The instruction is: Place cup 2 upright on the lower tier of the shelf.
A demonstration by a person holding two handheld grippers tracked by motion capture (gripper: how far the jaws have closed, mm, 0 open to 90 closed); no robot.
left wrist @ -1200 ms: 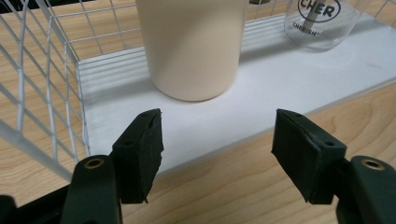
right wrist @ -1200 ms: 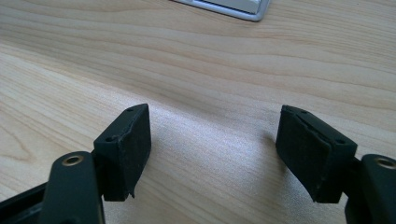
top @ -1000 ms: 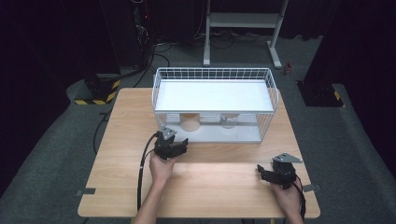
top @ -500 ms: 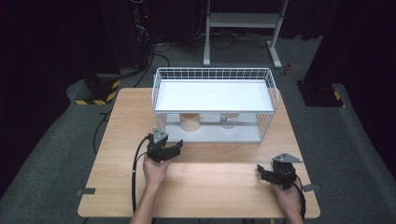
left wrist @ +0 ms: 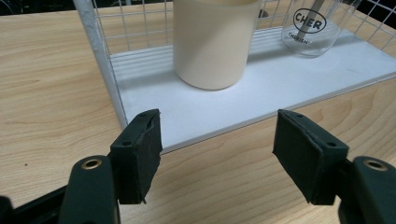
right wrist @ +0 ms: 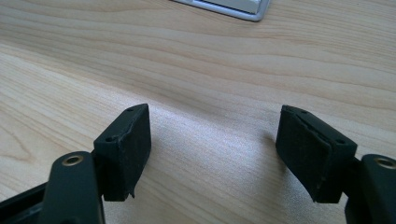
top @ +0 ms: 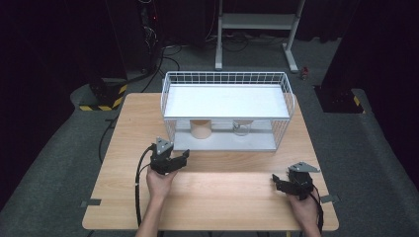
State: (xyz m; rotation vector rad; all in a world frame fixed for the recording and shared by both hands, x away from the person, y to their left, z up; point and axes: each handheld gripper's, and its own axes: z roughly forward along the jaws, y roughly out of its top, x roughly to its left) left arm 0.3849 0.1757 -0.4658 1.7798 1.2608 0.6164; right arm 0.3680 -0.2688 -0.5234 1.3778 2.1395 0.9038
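1. Grippers first: the right gripper point(top: 282, 181) rests near the front right corner of the light wooden surface point(top: 222, 197), jaws apart with bare wood between them.
2. Left gripper point(top: 179, 159) hovers just before the white wire rack point(top: 226, 78), jaws parted and empty.
3. On the rack's white lower shelf point(left wrist: 299, 79) stands a cream cylindrical cup point(left wrist: 212, 42), upright, just beyond the left gripper.
4. Beside it, farther right, stands a clear glass with black lettering point(left wrist: 312, 28).
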